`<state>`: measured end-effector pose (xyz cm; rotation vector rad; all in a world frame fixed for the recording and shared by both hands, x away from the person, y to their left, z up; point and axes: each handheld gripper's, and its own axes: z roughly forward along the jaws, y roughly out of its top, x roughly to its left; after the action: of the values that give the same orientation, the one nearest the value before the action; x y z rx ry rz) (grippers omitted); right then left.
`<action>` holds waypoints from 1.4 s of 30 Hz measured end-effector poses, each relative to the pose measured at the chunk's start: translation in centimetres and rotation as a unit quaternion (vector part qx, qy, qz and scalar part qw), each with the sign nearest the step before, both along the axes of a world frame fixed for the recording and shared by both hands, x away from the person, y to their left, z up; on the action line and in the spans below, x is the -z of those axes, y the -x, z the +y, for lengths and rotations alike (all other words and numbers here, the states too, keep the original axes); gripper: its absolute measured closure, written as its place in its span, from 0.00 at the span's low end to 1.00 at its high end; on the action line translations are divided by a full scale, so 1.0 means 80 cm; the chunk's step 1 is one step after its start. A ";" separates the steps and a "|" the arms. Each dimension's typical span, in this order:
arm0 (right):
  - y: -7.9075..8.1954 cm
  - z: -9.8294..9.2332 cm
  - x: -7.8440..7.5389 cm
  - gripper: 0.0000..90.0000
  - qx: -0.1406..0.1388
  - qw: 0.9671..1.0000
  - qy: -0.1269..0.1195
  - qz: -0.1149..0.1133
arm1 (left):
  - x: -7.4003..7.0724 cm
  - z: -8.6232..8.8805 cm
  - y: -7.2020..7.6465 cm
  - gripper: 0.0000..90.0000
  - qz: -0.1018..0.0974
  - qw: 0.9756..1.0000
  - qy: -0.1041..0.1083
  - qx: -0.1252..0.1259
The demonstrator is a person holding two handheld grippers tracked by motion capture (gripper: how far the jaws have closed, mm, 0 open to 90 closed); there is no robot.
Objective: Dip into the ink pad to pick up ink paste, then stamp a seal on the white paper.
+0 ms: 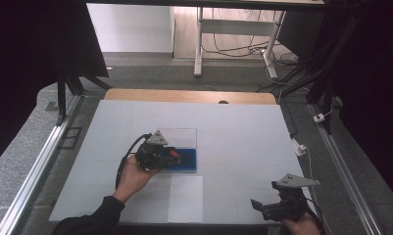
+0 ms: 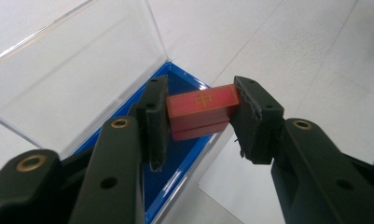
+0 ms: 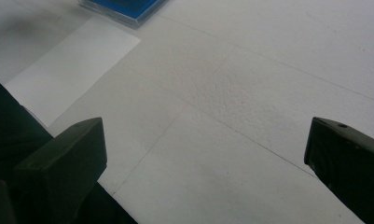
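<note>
A: Two hand-held grippers are at work over a white foam-covered surface (image 1: 243,142). Which one is busy?

B: The left hand-held gripper (image 2: 201,109). Its jaws are clenched end to end on a small red rectangular block (image 2: 202,111) with a gold mark on its top face. The block hangs in the air just above a shallow box with a blue lining (image 2: 175,158).

A: Where is that box?

B: Near the middle of the surface, a little toward the person's edge. Its clear plastic lid (image 2: 72,74) stands open, hinged up on the far side.

A: Which step does this look like?

B: I cannot tell from the pictures whether the block is going in or coming out. It is held above the blue lining, gripped firmly and slightly tilted.

A: What would the next move call for?

B: If it goes in, the block should be levelled and lowered straight between the box walls before the jaws let go. If it comes out, it needs a lift clear of the rim, then travel to a bare spot.

A: And the other gripper?

B: The right hand-held gripper (image 3: 205,154) is released, jaws wide apart with nothing between them, near the surface's right front corner, well away from the box.

A: Anything in the way?

B: The upright lid stands close behind the block, and the low rim lies beneath. A white paper sheet (image 1: 185,198) lies just in front of the box.
</note>
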<state>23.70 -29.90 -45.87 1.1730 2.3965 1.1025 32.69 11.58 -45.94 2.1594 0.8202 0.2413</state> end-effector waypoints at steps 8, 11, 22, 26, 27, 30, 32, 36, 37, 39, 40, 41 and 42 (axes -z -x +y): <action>0.000 0.000 0.000 0.00 0.001 1.000 -0.002 0.000 | -0.005 -0.001 0.009 0.64 0.000 1.000 0.004 0.010; 0.000 0.000 0.000 0.00 0.001 1.000 -0.002 0.000 | -0.006 -0.001 0.012 0.64 0.002 1.000 0.005 0.016; 0.000 0.001 0.000 0.00 -0.001 1.000 0.001 0.000 | -0.005 -0.007 0.032 0.64 0.001 0.999 0.013 0.029; 0.000 0.001 0.000 0.00 -0.001 1.000 0.002 0.000 | -0.003 -0.009 0.039 0.64 0.000 0.999 0.012 0.037; 0.000 0.001 0.000 0.00 -0.001 1.000 0.002 0.000 | -0.002 -0.009 0.041 0.64 0.001 0.999 0.014 0.037; 0.000 0.001 0.000 0.00 -0.001 1.000 0.002 0.000 | 0.001 -0.011 0.046 0.64 0.003 0.999 0.012 0.040; 0.000 0.001 0.000 0.00 -0.001 1.000 0.002 0.000 | 0.002 -0.013 0.048 0.64 0.005 0.999 0.009 0.044; 0.000 0.001 0.000 0.00 -0.002 1.000 0.002 0.000 | 0.005 -0.018 0.054 0.64 0.007 0.999 0.008 0.048; 0.000 0.001 0.000 0.00 -0.002 1.000 0.002 0.000 | 0.006 -0.019 0.056 0.64 0.008 0.999 0.009 0.049; 0.000 0.001 0.000 0.00 -0.002 1.000 0.002 0.000 | 0.008 -0.021 0.059 0.64 0.010 0.999 0.008 0.053; 0.000 0.001 0.000 0.00 -0.002 1.000 0.002 -0.001 | 0.009 -0.023 0.061 0.64 0.010 0.998 0.006 0.054; 0.000 0.001 0.000 0.00 -0.002 1.000 0.003 -0.001 | 0.010 -0.024 0.062 0.64 0.011 0.998 0.004 0.055; 0.000 0.001 0.000 0.00 -0.003 1.000 0.003 -0.001 | 0.012 -0.025 0.063 0.64 0.013 0.998 0.004 0.057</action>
<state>23.68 -29.79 -45.86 1.1636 2.4023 1.0967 27.62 9.54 -46.89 2.1962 0.7087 0.1528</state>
